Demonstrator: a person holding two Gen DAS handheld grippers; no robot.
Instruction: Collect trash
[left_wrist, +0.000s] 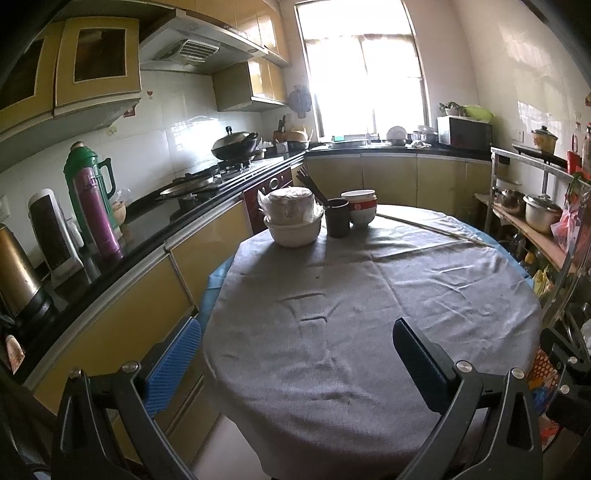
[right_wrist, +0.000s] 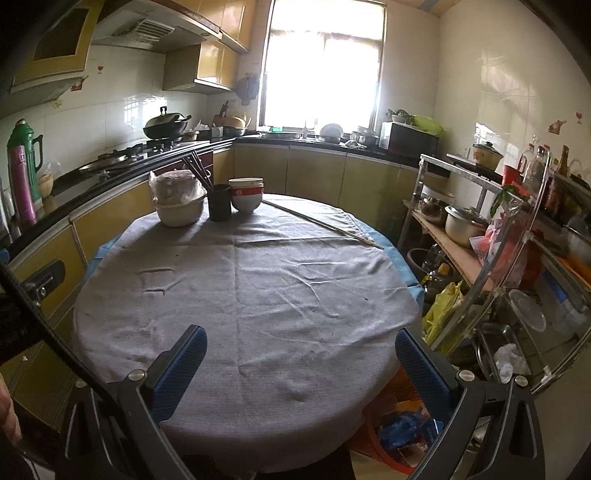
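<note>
Kitchen was pretty cramped, with yellow cabinets, a black counter (left_wrist: 155, 221) down the side and a blown-out bright window (left_wrist: 362, 70) at the far end. Right in front of me sat the round table (right_wrist: 400, 254) under a wrinkled grey cloth (right_wrist: 251, 295), and most of that cloth was bare. At the far edge there was a little cluster: a cream bowl stack wrapped in plastic (left_wrist: 291, 216), a dark cup (left_wrist: 337, 218) with chopsticks (left_wrist: 310, 186) poking out just beside it, and red-and-white bowls (left_wrist: 360, 206) touching the cup's other side. A thin long stick (right_wrist: 321, 223) lay across the far right part of the cloth. My left gripper (left_wrist: 297, 356) hung over the near edge of the table, fingers spread wide with nothing between them, and my right gripper (right_wrist: 301, 363) was the same, fingers wide apart and empty. As for trash, the only stuff I could make out was off the table: an orange bin (right_wrist: 395, 439) with blue wrappers in it down by the near right edge of the table in the right wrist view, plus a yellow bag (right_wrist: 443, 306) and a crumpled white wad (right_wrist: 509, 360) by the shelf rack (right_wrist: 454, 254) on the right.
</note>
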